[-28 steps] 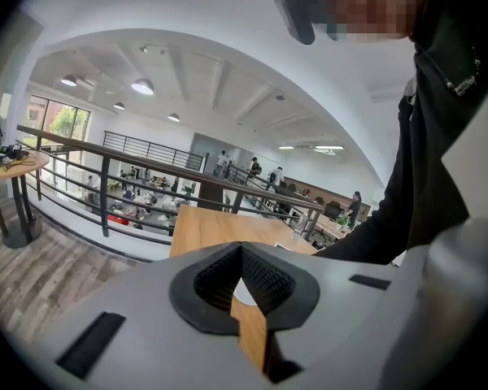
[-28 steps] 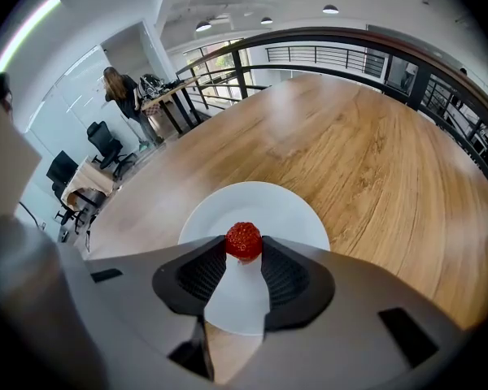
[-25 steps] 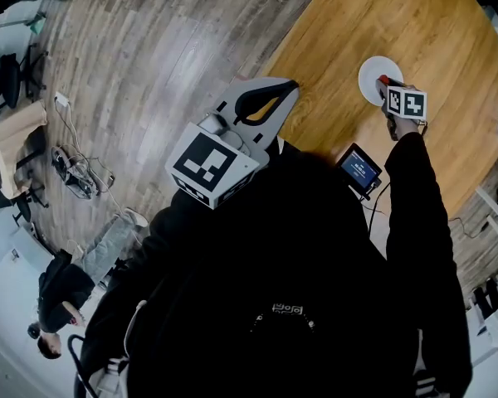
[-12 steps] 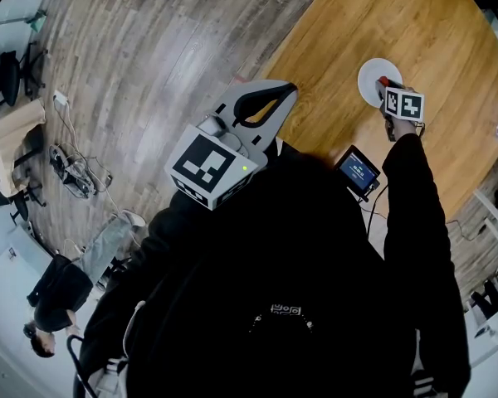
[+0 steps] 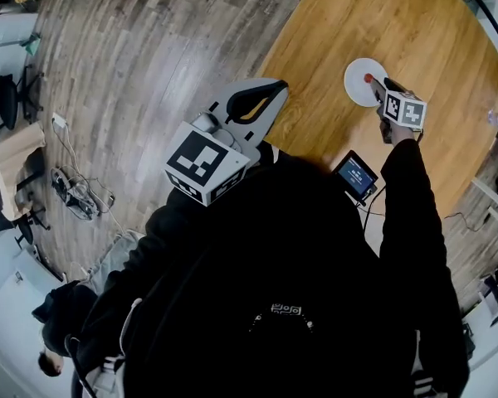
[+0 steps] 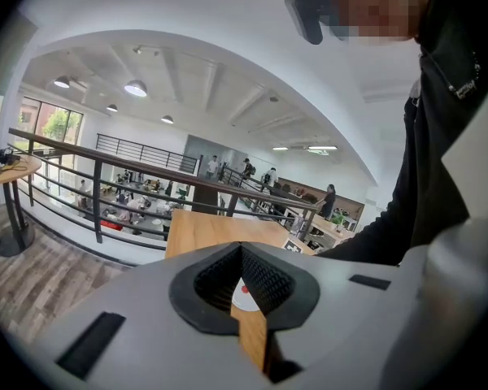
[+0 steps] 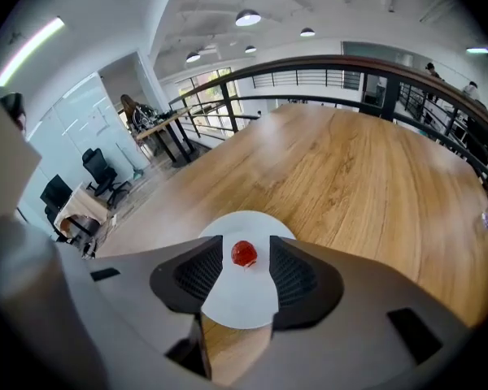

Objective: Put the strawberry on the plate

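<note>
Strawberry [image 7: 244, 253] on plate [image 7: 240, 303], right gripper [image 7: 245, 260] letting go.
Right jaws are opening, one on each side of the strawberry, with the pads clear of it. It sits near the middle of the white plate on the table [image 7: 366, 177]. My left gripper [image 6: 241, 250] is up near the table edge, tips pressed together, nothing in them.

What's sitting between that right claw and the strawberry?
Nothing but bare white plate. In the right gripper view, the strawberry lies between the jaws of the right gripper, which are opening, a gap each side.
</note>
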Demonstrator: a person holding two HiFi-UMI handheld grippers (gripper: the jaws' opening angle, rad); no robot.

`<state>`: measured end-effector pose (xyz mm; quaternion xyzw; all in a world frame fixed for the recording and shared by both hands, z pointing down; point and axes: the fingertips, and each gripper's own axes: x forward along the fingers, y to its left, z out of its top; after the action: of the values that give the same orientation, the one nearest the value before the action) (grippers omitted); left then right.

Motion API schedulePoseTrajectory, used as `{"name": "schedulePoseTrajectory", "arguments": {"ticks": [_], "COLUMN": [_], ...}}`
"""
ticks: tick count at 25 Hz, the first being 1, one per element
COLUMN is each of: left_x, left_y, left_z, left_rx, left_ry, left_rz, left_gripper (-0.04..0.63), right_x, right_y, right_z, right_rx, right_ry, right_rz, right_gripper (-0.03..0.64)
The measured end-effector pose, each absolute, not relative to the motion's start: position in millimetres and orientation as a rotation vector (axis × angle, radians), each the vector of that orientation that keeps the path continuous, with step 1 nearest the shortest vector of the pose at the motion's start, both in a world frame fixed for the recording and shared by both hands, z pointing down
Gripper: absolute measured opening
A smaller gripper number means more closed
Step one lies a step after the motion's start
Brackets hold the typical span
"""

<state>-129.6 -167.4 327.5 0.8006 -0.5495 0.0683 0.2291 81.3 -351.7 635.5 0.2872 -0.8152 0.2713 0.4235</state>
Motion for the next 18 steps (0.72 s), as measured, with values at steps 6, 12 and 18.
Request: {"name": "schedulePoseTrajectory", "arguments": {"ticks": [6, 12, 18], "left_x": [-111.4, -105.3, -93.5], "left_y": [-198.2, -231.9, -260.2], "left_z": [336.6, 367.4, 393.0], "left_rx": [2.326, 2.426, 2.539], "left_ry": [-1.406, -1.304, -1.186], "left_rz": [0.208, 0.213, 0.238], "left_gripper": [-0.005, -0.005, -0.005], "right_x": [110.4, 138.7, 133.5], "right_y": [-369.6, -369.1, -349.0], "right_z": [568.0, 523.7, 492.4], "right_rx": [0.884, 1.053, 1.071], "right_ry": [-2.250, -2.408, -2.551], "right_rz": [0.726, 0.666, 0.609], "right_gripper": [0.165, 0.033, 0.018]}}
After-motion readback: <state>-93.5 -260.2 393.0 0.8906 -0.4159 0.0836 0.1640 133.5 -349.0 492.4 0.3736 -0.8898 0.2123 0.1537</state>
